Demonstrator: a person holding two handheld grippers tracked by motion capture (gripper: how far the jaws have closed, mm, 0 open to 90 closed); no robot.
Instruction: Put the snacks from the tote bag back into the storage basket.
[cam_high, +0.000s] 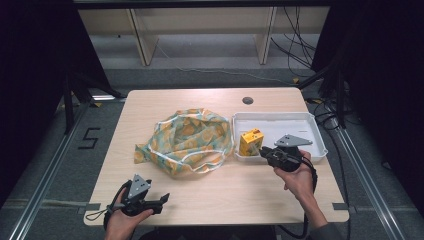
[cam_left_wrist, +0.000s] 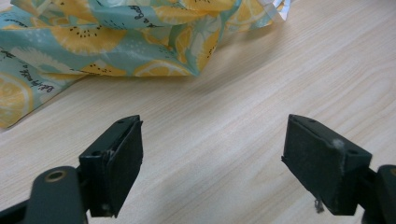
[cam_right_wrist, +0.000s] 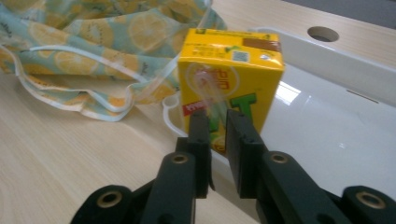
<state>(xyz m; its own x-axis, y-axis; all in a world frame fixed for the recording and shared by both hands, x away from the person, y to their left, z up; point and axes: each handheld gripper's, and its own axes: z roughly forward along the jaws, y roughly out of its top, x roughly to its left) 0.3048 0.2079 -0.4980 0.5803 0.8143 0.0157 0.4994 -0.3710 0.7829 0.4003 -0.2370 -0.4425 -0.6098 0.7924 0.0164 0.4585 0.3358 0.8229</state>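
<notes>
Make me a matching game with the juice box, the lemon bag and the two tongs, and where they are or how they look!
Things:
1. juice box
2. lemon bag
3. left tongs
4. right tongs

Descriptions:
A. crumpled on the table's middle
B. wide open above bare wood
C. standing in the white tray
D. nearly closed, at the juice box

Pairs: 1-C, 2-A, 3-B, 4-D

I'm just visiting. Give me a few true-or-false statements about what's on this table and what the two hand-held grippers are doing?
1. The yellow juice box stands in the white tray. True.
2. The lemon-print bag lies inside the tray. False: it lies on the table, left of the tray.
3. The left hand-held gripper is wide open and holds nothing. True.
4. The right hand-held gripper is spread wide. False: its jaws are nearly closed, beside the juice box.
</notes>
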